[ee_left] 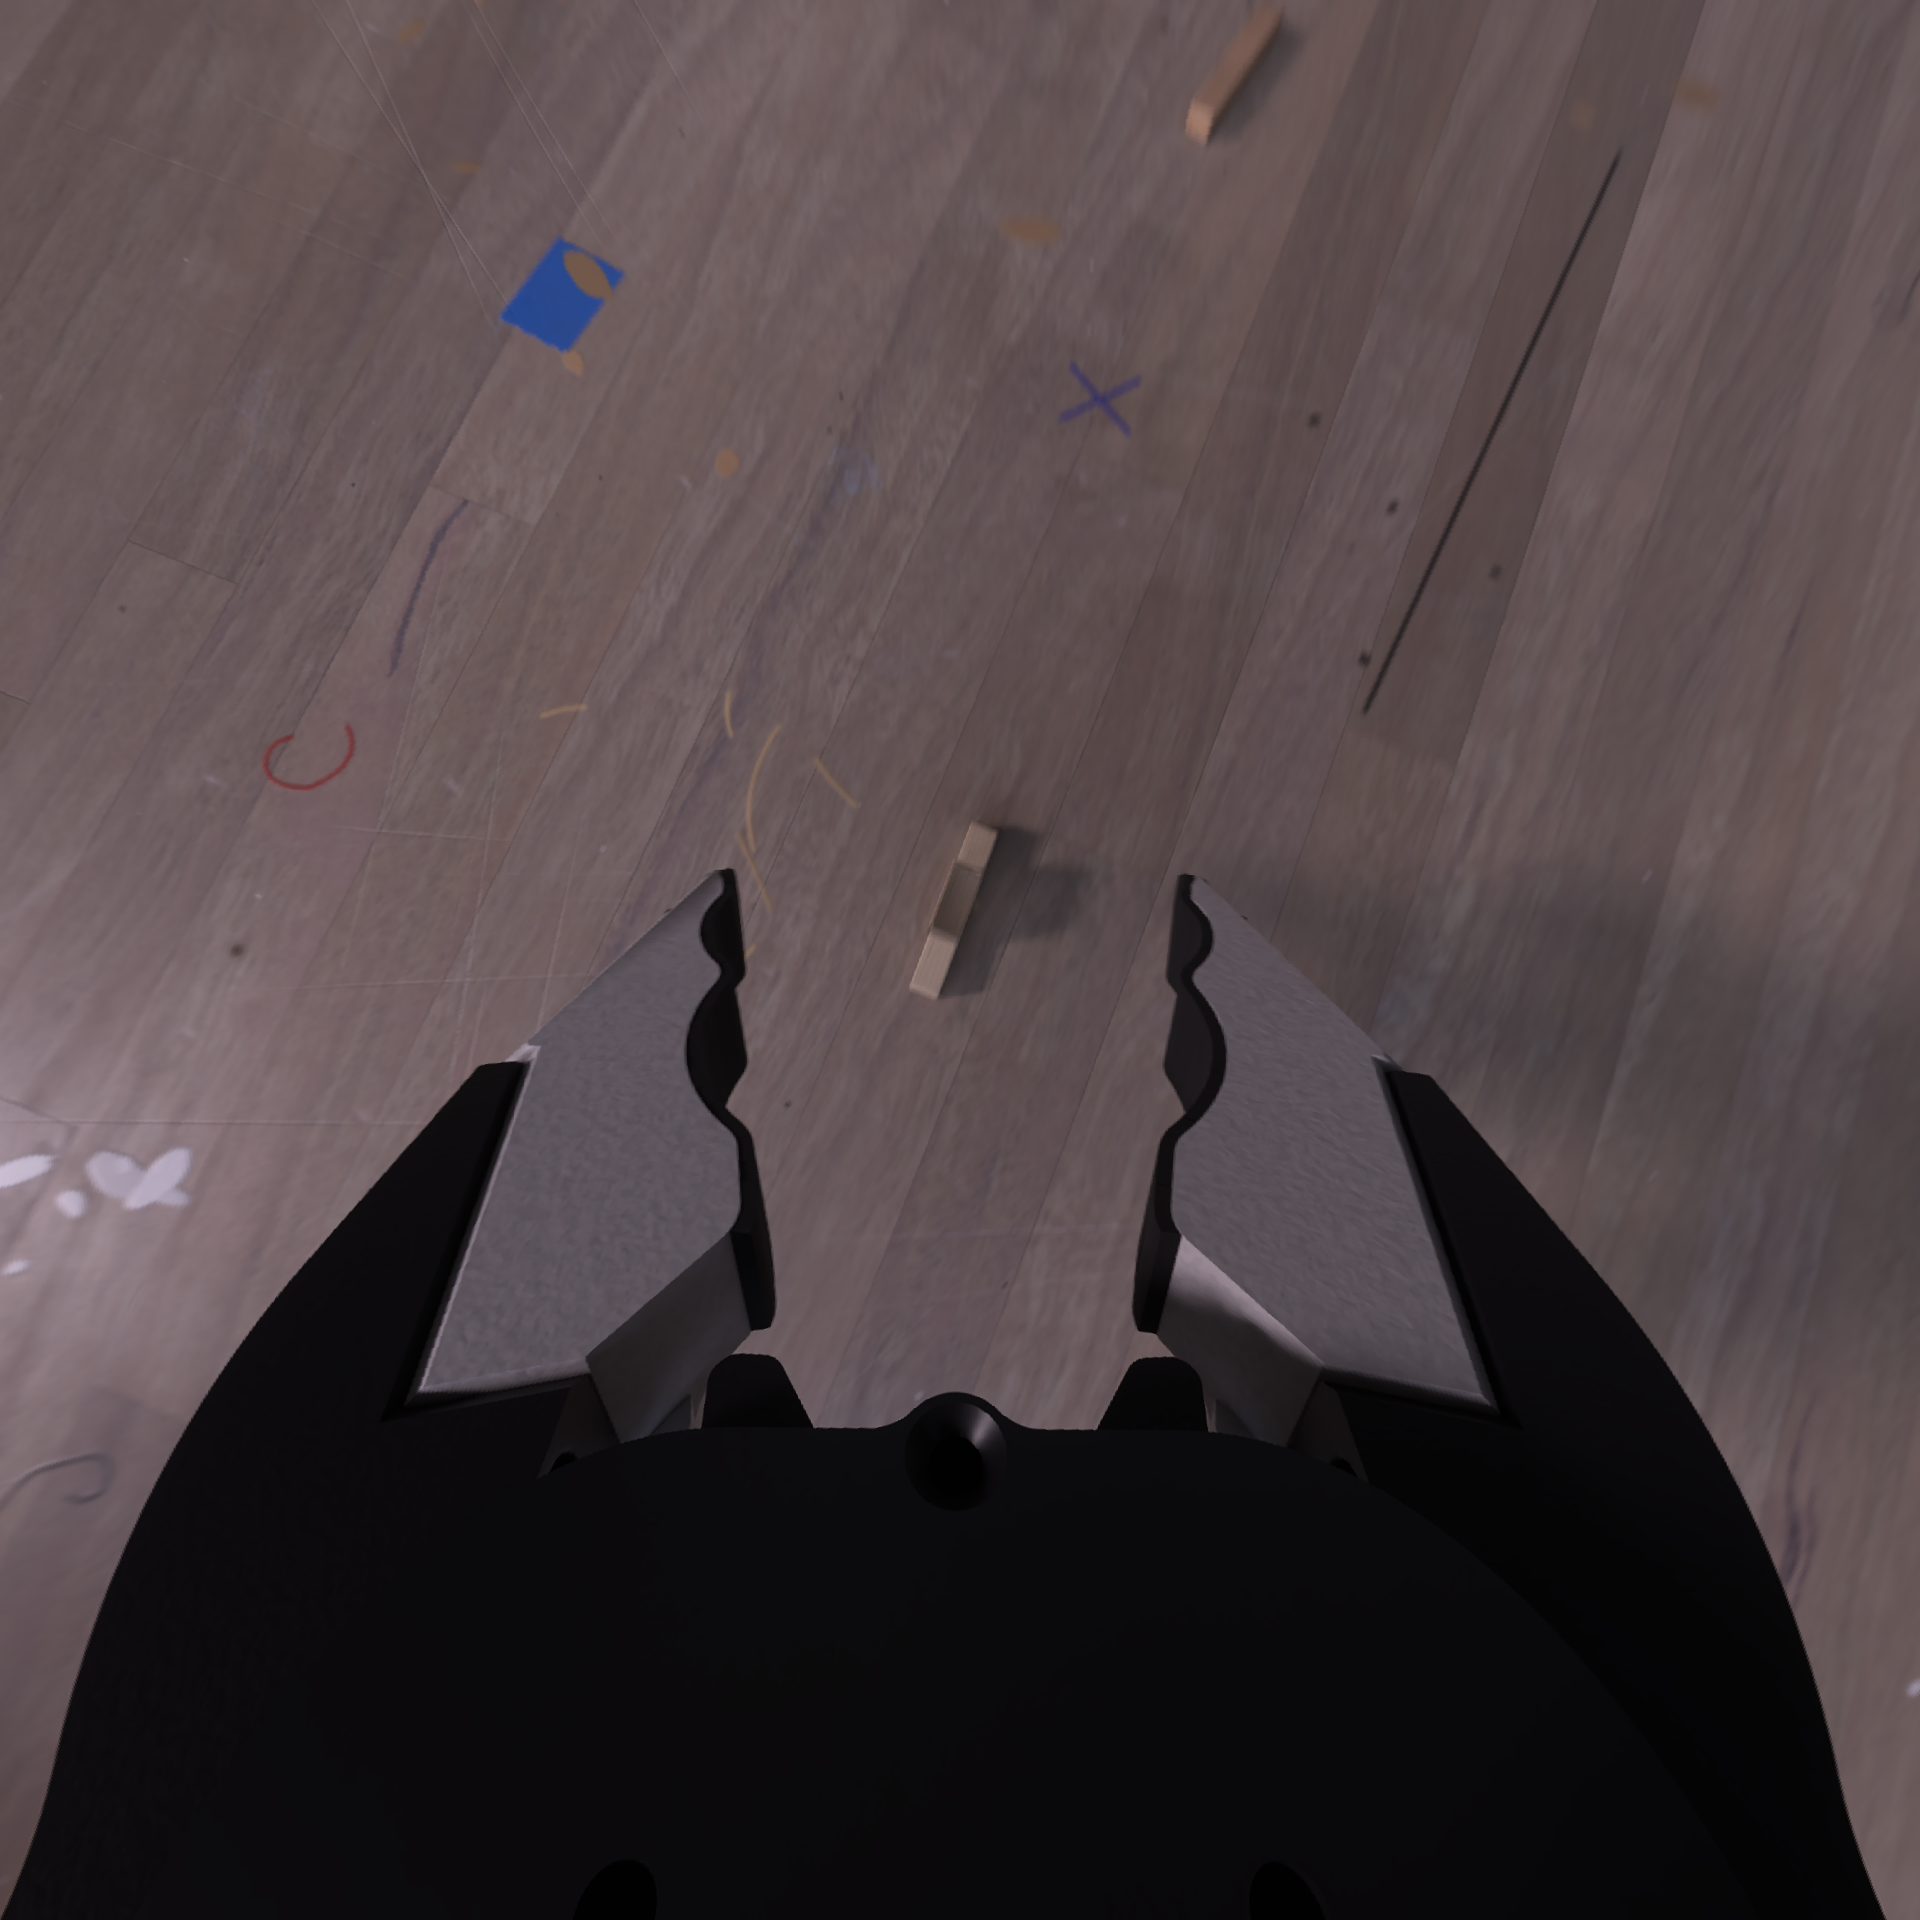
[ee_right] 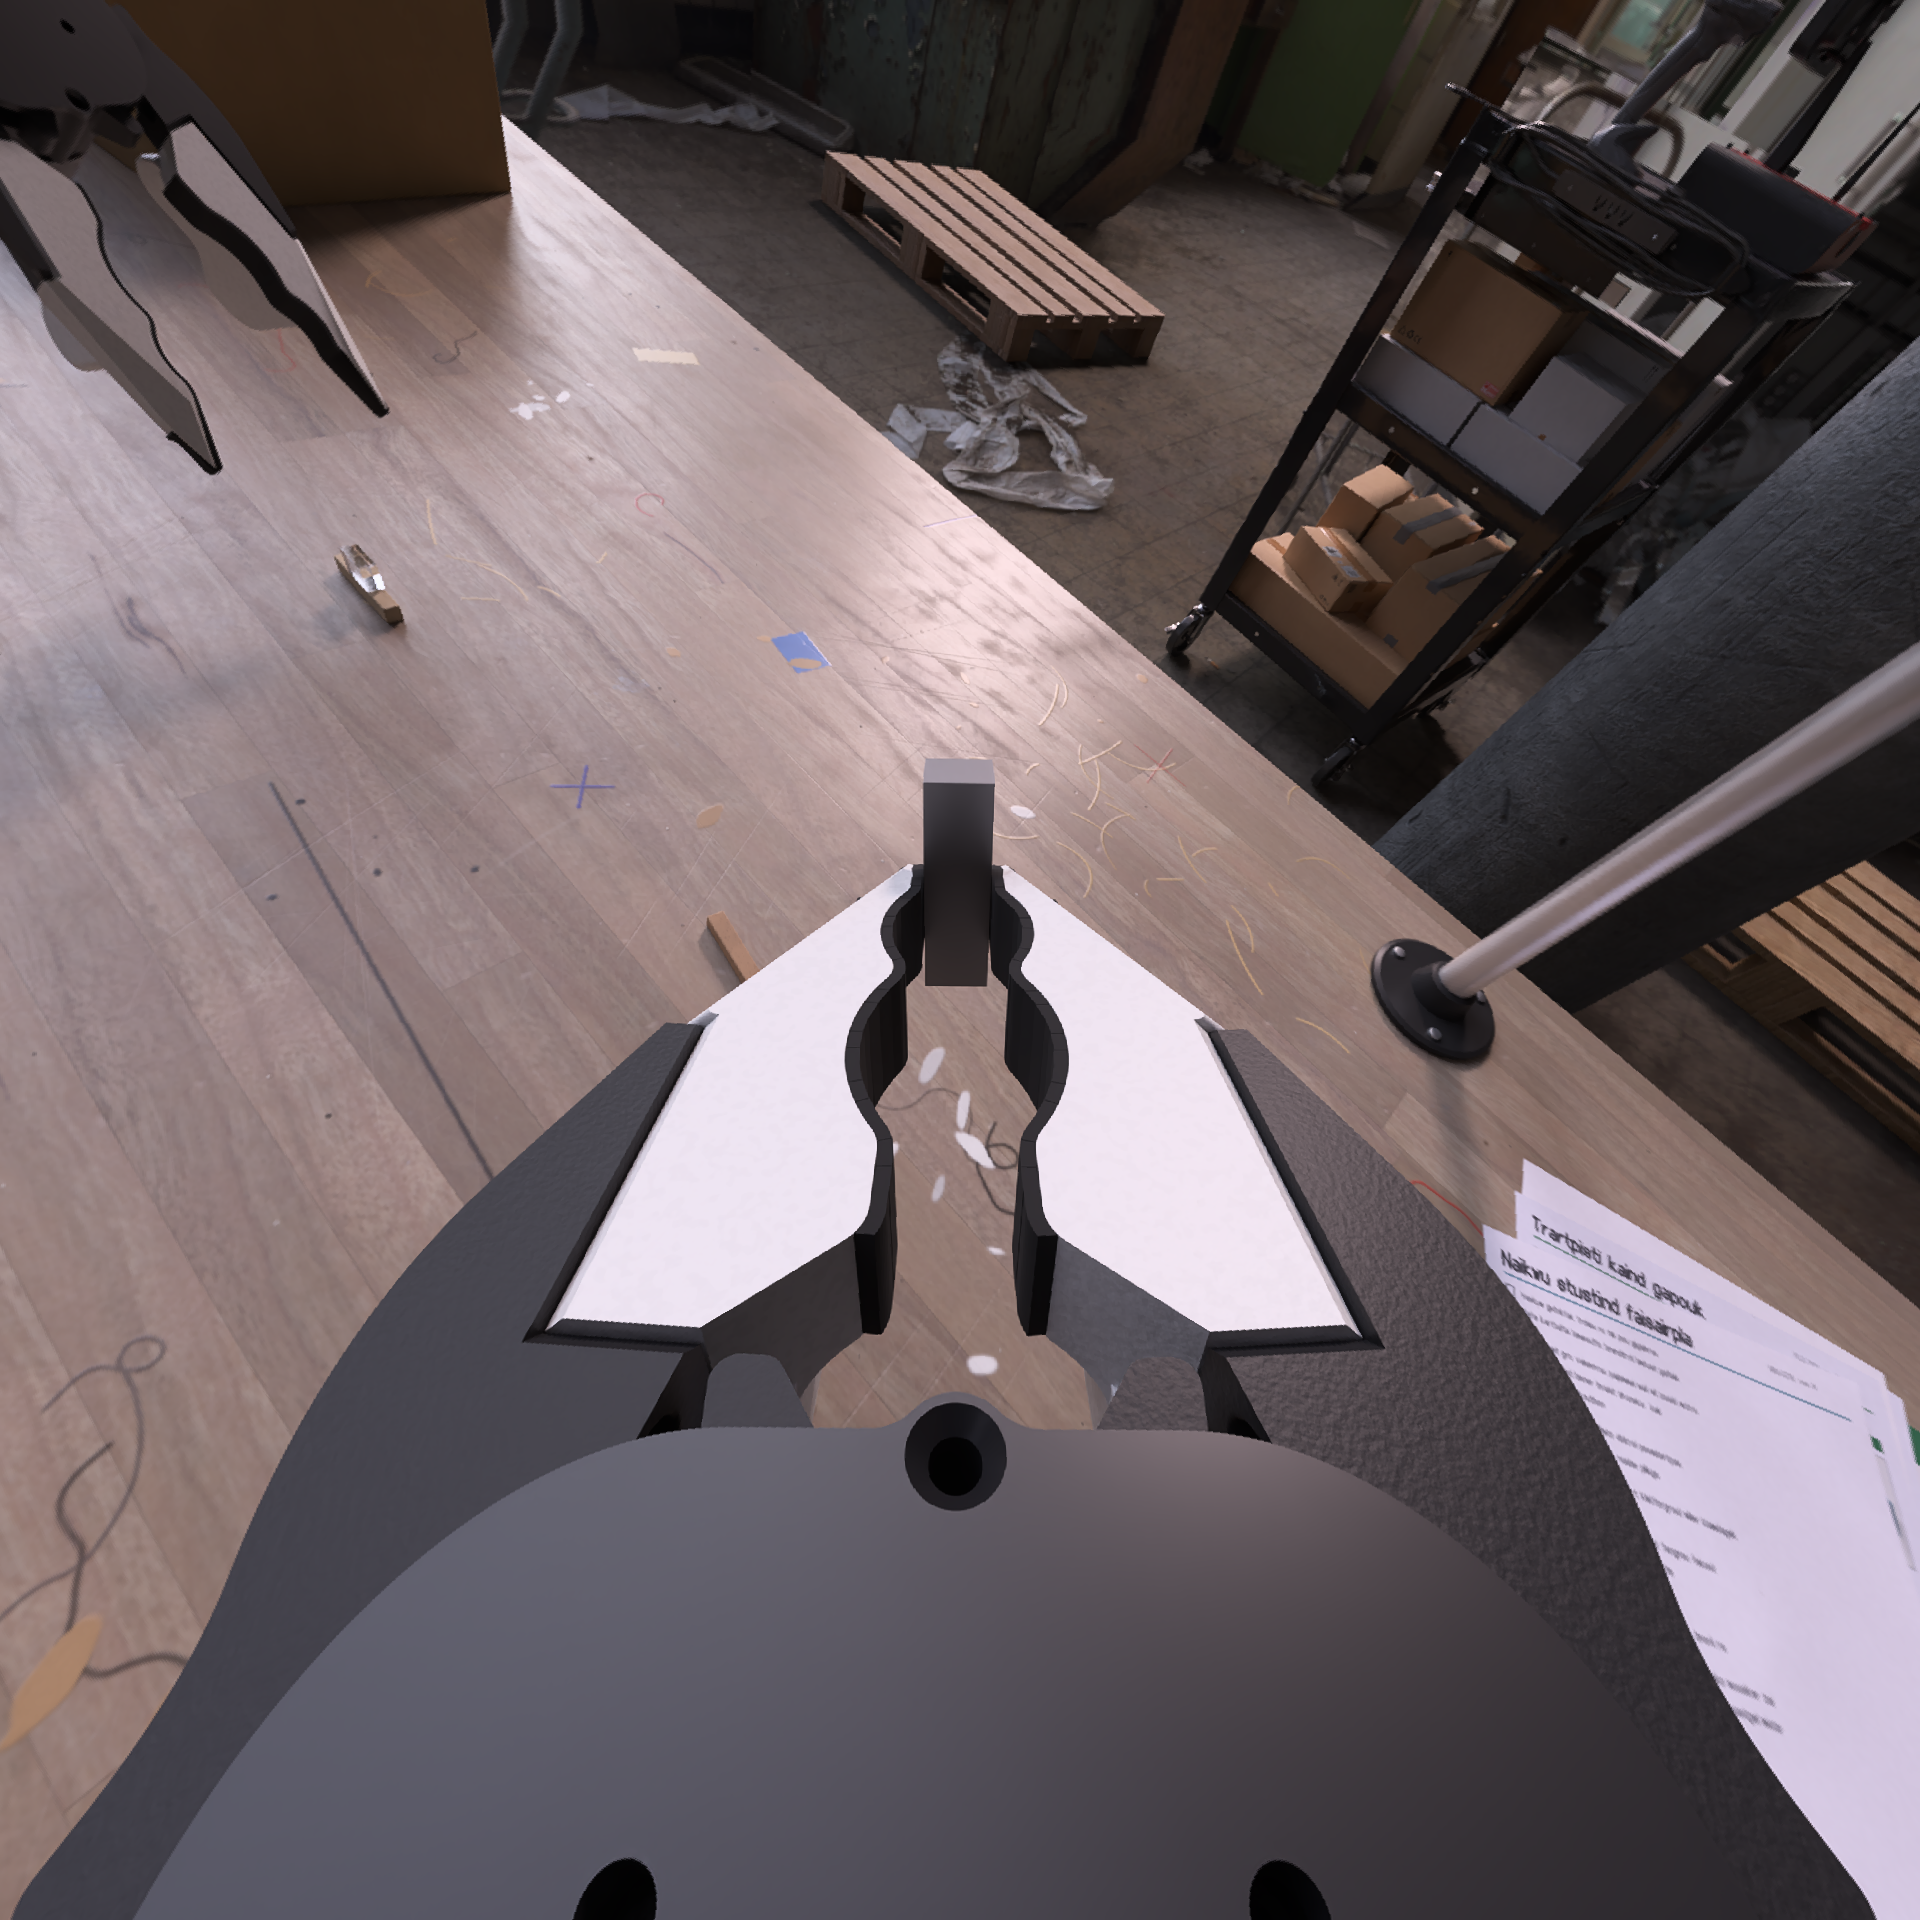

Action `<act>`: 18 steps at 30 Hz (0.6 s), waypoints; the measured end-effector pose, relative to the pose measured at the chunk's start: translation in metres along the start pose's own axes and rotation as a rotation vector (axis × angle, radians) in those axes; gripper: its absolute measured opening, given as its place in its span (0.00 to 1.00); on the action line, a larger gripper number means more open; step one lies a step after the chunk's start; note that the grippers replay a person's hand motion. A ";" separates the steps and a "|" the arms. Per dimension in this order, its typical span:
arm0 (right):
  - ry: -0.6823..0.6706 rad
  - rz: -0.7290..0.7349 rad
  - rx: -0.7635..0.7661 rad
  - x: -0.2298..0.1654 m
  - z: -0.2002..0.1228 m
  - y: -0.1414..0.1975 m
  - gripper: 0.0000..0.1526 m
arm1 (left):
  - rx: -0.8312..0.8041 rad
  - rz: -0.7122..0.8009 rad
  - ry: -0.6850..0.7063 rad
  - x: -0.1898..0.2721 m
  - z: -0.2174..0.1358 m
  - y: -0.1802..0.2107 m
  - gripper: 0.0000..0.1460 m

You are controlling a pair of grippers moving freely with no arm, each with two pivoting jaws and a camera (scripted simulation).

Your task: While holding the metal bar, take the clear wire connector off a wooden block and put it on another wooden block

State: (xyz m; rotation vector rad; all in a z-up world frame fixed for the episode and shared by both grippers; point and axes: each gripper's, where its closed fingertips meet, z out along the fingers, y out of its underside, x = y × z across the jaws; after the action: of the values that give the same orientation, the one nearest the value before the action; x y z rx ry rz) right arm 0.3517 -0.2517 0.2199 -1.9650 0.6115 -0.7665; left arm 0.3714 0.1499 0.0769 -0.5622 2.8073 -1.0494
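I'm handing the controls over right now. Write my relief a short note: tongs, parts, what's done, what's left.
Right tongs: shut on the grey rectangular metal bar, held off the table.
Left tongs: open, empty, hovering above the near light wooden block.
The small clear wire connector sits on that block's middle, between the open tips in the left wrist view.
The second light wooden block lies farther off on the scuffed grey-brown wooden tabletop, bare.
Done: bar held. Left: grip the connector, lift it, set it on the far block, without releasing the bar.

Each gripper (ee_left: pixel 958 914) (ee_right: pixel 956 914) has a rounded matte black body, one round hole at its front, and two pale grey fingers (ee_left: pixel 613 1132) with wavy black inner pads.
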 end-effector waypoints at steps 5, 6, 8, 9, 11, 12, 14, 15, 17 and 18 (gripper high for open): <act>-0.011 0.015 0.032 -0.002 0.019 -0.003 0.07 | -0.117 0.126 0.038 0.004 0.000 0.009 0.39; -0.013 0.019 0.041 -0.002 0.022 -0.004 0.07 | -0.134 0.139 0.060 0.007 0.001 0.009 0.38; -0.017 0.028 0.057 -0.002 0.029 -0.005 0.07 | -0.158 0.181 0.072 0.008 0.004 0.010 0.38; -0.021 0.033 0.065 -0.001 0.032 -0.005 0.07 | -0.183 0.199 0.074 0.007 0.006 0.012 0.38; -0.029 0.043 0.077 -0.001 0.037 -0.006 0.07 | -0.213 0.227 0.085 0.007 0.011 0.014 0.37; -0.029 0.044 0.081 0.000 0.039 -0.005 0.07 | -0.235 0.235 0.091 0.007 0.013 0.017 0.37; -0.033 0.040 0.078 0.001 0.043 -0.005 0.07 | -0.286 0.274 0.074 0.005 0.019 0.021 0.35; -0.035 0.036 0.072 0.001 0.045 -0.004 0.07 | -0.298 0.290 0.074 0.005 0.022 0.022 0.34; -0.038 0.027 0.065 0.000 0.046 -0.003 0.07 | -0.332 0.300 0.071 0.006 0.027 0.026 0.34; -0.041 0.023 0.059 -0.001 0.047 -0.002 0.07 | -0.342 0.304 0.079 0.007 0.029 0.027 0.33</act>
State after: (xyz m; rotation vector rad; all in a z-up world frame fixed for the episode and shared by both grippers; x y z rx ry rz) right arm 0.3853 -0.2233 0.2034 -1.9121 0.5800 -0.7208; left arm 0.3629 0.1481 0.0373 -0.1081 3.0308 -0.5512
